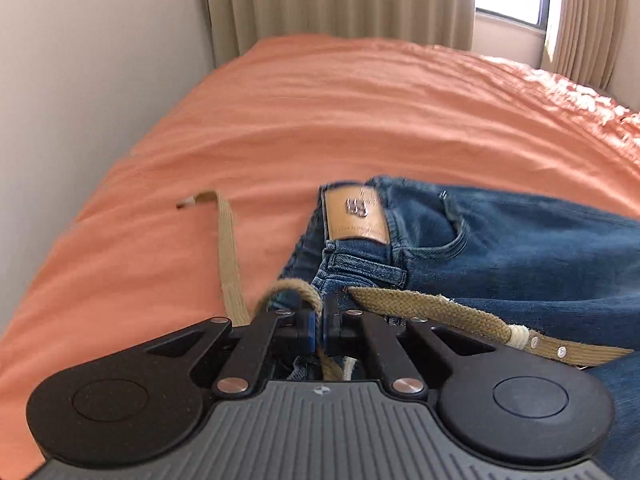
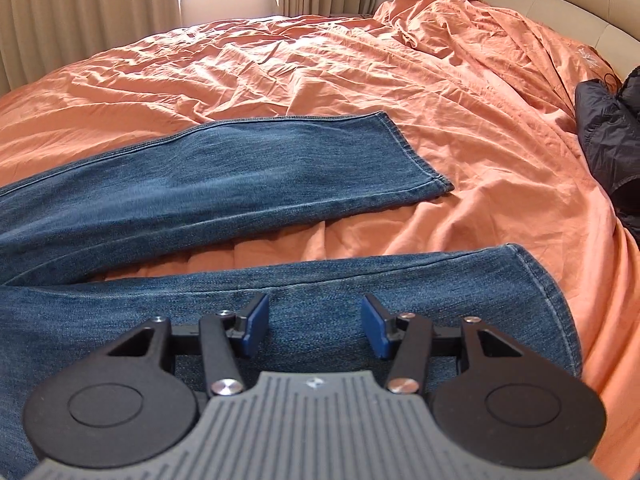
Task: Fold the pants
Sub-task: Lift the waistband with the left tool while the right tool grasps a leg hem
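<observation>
Left gripper [image 1: 319, 326]: pinched shut on woven belt [image 1: 432, 309] at jeans [image 1: 500, 252] waistband, on orange bed [image 1: 320, 112].
Right gripper [image 2: 314, 326]: pads apart, over near leg [image 2: 360, 280], holding nothing.
Handling: heavy, limp denim; probably best gripped at waistband and hems.

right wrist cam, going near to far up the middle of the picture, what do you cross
right gripper → near jeans leg → strip of orange sheet → far jeans leg → rumpled orange sheet → curtains
</observation>
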`<state>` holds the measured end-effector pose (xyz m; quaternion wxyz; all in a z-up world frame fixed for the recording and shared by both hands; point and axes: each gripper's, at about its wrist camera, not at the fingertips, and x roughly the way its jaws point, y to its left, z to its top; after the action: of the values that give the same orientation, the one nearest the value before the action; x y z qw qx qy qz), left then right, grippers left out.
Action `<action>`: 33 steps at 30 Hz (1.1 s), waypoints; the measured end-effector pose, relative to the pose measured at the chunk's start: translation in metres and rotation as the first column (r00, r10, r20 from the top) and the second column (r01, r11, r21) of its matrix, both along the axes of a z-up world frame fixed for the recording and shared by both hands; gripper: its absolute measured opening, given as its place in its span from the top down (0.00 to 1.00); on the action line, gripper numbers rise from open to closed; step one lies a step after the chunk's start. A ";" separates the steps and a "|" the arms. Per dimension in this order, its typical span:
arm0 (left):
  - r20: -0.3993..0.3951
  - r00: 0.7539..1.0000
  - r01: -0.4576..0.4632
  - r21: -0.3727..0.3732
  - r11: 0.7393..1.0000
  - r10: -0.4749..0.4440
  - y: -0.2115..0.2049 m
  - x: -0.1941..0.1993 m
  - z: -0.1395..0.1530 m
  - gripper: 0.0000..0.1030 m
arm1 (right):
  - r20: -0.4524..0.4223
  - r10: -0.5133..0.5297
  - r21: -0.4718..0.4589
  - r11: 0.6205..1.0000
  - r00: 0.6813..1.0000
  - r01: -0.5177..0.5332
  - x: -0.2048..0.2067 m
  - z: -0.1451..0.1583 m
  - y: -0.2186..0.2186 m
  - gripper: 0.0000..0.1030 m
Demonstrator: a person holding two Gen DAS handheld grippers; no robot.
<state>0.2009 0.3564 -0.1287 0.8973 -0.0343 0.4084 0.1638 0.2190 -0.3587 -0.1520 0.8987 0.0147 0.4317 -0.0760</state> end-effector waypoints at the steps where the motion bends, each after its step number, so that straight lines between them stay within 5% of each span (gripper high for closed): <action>1: -0.025 1.000 -0.015 0.017 1.000 0.016 0.000 0.005 -0.010 0.97 | -0.011 0.014 -0.007 1.000 1.000 -0.014 -0.001 0.004 -0.002 0.53; 7: -0.121 0.992 -0.020 0.134 0.991 0.037 -0.018 0.021 -0.024 0.90 | -0.097 0.068 -0.001 0.998 0.993 -0.069 -0.008 0.029 -0.031 0.52; 9: -0.163 0.987 0.017 0.167 0.986 0.010 -0.025 0.019 -0.012 0.80 | -0.132 0.087 0.012 0.996 0.987 -0.086 -0.009 0.035 -0.044 0.52; 13: -0.120 0.991 0.091 0.206 0.974 -0.067 -0.036 -0.006 0.032 0.67 | -0.181 0.127 -0.011 0.991 0.975 -0.131 -0.009 0.048 -0.067 0.56; 17: -0.120 0.964 0.257 0.193 0.947 -0.237 -0.058 -0.036 0.072 0.66 | -0.259 0.187 -0.056 0.977 0.948 -0.208 -0.006 0.056 -0.085 0.68; 22: -0.288 0.842 0.528 0.270 0.805 -0.455 -0.111 -0.077 0.074 0.66 | -0.358 0.209 -0.129 0.954 0.910 -0.270 -0.009 0.054 -0.101 0.74; 28: -0.528 0.634 0.755 0.266 0.599 -0.565 -0.155 -0.121 0.029 0.66 | -0.396 0.191 -0.153 0.951 0.898 -0.269 -0.019 0.057 -0.114 0.74; 33: -0.636 0.496 0.844 0.192 0.501 -0.591 -0.168 -0.130 -0.005 0.60 | -0.428 0.205 -0.160 0.942 0.880 -0.297 -0.026 0.069 -0.116 0.74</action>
<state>0.0713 0.1888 -0.1333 0.7191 0.4132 0.5402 -0.1427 0.1927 -0.4743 -0.0831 0.7877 -0.1575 0.5956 -0.0072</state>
